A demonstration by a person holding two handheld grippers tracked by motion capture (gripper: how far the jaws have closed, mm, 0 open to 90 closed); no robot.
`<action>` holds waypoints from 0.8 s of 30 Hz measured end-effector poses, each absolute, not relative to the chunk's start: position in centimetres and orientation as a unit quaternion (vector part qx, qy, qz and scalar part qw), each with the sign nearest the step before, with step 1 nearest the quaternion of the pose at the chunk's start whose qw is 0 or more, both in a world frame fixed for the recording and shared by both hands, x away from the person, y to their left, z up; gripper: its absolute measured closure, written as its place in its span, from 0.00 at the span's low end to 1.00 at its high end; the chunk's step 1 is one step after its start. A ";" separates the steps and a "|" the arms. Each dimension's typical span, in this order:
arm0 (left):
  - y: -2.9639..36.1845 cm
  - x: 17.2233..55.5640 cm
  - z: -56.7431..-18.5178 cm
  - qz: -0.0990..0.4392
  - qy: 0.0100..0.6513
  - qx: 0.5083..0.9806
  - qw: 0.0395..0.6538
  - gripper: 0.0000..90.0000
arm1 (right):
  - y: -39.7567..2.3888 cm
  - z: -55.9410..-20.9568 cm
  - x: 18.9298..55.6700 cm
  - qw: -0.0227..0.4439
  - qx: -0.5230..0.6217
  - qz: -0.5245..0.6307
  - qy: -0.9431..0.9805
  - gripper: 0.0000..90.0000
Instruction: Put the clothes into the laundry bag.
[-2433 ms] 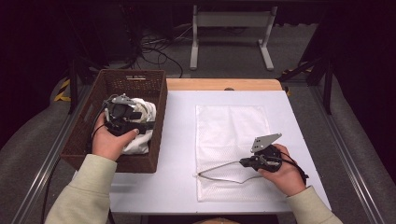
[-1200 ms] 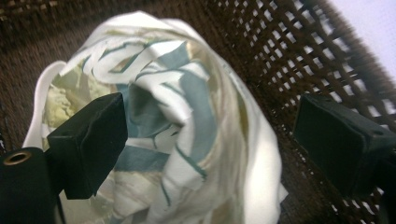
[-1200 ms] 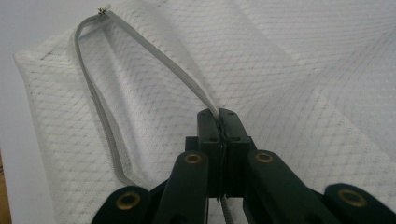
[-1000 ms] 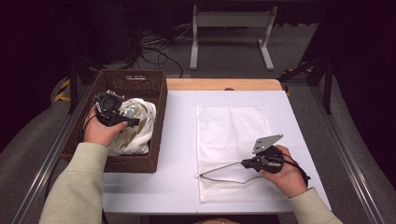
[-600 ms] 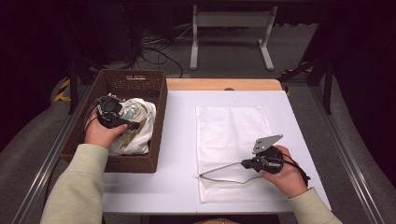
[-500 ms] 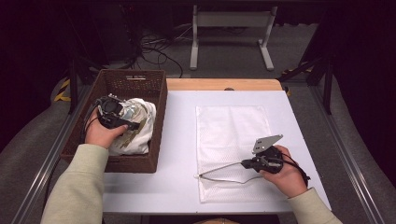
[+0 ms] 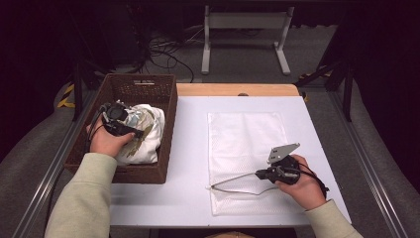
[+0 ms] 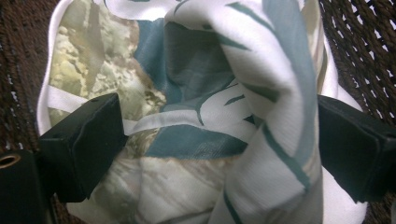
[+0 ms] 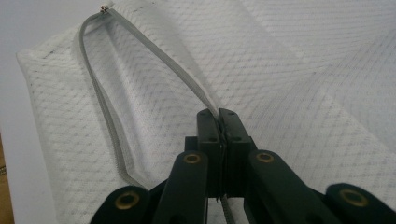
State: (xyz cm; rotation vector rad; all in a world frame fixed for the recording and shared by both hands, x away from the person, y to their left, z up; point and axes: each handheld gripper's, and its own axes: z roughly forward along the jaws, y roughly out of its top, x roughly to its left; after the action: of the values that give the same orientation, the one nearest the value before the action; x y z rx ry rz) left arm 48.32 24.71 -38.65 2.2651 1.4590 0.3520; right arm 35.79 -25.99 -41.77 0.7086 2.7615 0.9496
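The fingers (image 9: 218, 122) of the right gripper (image 7: 265, 173) are pressed fully together on the grey zipper edge (image 9: 154, 51) of the white mesh laundry bag (image 7: 247, 144), and they lift this edge so that the mouth of the bag stands open as a loop. The fingers (image 8: 81, 142) of the left gripper (image 7: 130, 133) stand wide apart, one on each side of a raised fold of the printed garment (image 8: 243, 93); they seem to touch the cloth at both sides, but they do not squeeze it yet. The garment, white with grey-green and beige patterns, lies crumpled in the brown wicker basket (image 7: 163, 96) at the left of the bench (image 7: 188, 198), while the mesh bag lies flat on the bench in front of the right hand. The garment looks light, soft and quite limp, so it will probably hang down and unfold when it is lifted; a thick bunched fold like this one is a good place to take hold, because a single thin layer could slip out. The mesh bag is also light and floppy, and its stiffer zipper edge is the sensible place to hold it.
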 end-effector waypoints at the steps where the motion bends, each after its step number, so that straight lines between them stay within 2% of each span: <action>1: 24.8 48.4 -38.8 0.126 0.526 0.814 0.210 0.08 | -26.0 -41.8 35.8 0.069 0.235 0.315 0.917 0.99; 7: 24.7 48.7 -39.7 0.122 0.519 0.821 0.203 0.00 | -26.0 -41.7 35.7 0.068 0.233 0.316 0.917 0.99; 24: 24.4 49.1 -41.9 0.108 0.508 0.828 0.209 0.00 | -25.8 -41.7 35.6 0.068 0.228 0.312 0.920 0.99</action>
State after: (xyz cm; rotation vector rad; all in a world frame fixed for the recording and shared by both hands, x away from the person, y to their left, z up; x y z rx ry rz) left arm 49.15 24.37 -41.89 2.3047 1.4144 0.3011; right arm 35.62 -25.80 -41.74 0.6862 2.7712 0.9397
